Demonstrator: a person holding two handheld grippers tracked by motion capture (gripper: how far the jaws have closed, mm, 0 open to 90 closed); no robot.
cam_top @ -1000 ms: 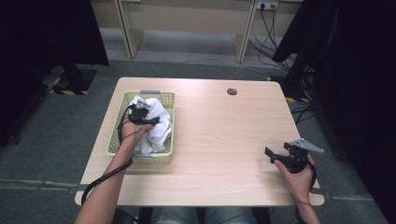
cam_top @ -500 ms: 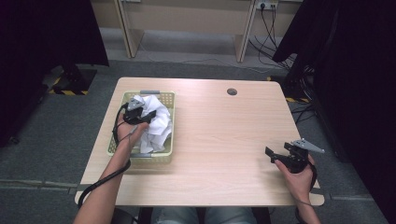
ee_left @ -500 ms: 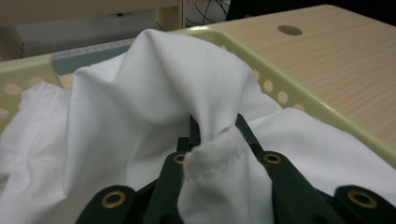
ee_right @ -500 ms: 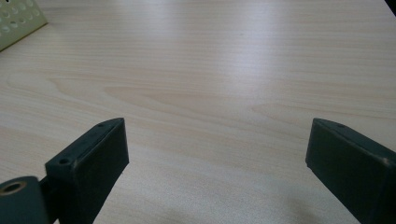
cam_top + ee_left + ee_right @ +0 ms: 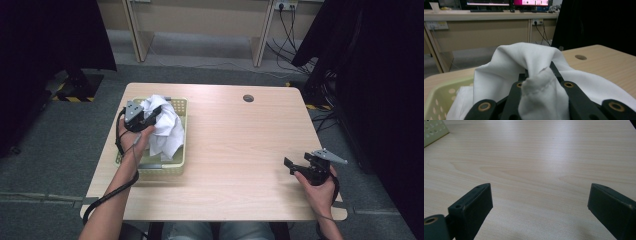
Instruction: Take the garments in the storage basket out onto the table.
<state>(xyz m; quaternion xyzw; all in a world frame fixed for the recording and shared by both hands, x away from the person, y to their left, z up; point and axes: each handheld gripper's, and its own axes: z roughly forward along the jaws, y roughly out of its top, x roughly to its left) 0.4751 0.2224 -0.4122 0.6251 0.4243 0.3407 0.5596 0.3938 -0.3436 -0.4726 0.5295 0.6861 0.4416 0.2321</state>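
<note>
A white cloth (image 5: 167, 129) hangs half out of a pale yellow-green basket (image 5: 161, 171) at the table's left. My left gripper (image 5: 156, 112) is shut on a bunched fold of it above the basket. In the left gripper view the pinched cloth (image 5: 537, 97) bulges up between the black jaws and drapes over their tips, with the basket rim (image 5: 437, 98) at lower left. My right gripper (image 5: 294, 162) rests low at the table's front right with its jaws wide open. The right gripper (image 5: 540, 200) view has bare wood between them.
The light wood table (image 5: 240, 145) has a round cable hole (image 5: 248, 98) at its far edge. A basket corner (image 5: 434, 130) sits at the top left of the right gripper view. Desk legs and cables stand on the floor beyond the table.
My left gripper has risen and shifted slightly left with the cloth, drawing more of it up out of the basket. The right gripper has stayed put.
</note>
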